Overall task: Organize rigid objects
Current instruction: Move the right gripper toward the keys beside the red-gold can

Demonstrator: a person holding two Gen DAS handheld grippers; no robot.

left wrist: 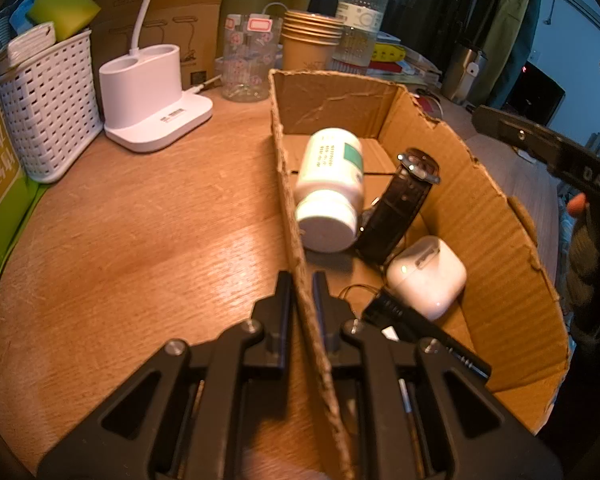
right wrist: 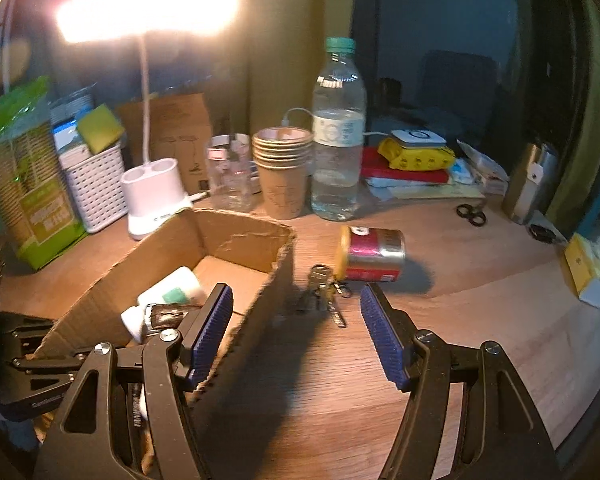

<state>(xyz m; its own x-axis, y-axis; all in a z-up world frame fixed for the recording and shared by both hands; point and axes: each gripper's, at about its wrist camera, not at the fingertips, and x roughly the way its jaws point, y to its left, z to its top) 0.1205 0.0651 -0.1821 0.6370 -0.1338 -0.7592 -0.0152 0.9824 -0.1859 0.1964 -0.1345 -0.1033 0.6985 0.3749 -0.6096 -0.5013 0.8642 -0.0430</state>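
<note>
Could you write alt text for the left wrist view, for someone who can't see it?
Black left tongs pinch the near wall of an open cardboard box on a wooden desk. Inside lie a white pill bottle, a dark-strapped watch and a white earbud case.

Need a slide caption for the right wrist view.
Open right hand-held gripper faces keys and a tipped can beside the cardboard box.

One cardboard box (left wrist: pixel 496 216) — inside: one pill bottle (left wrist: pixel 330 188), one watch (left wrist: pixel 400 204), one earbud case (left wrist: pixel 428 276); outside — one can (right wrist: pixel 372 254), one key bunch (right wrist: pixel 324 292).
</note>
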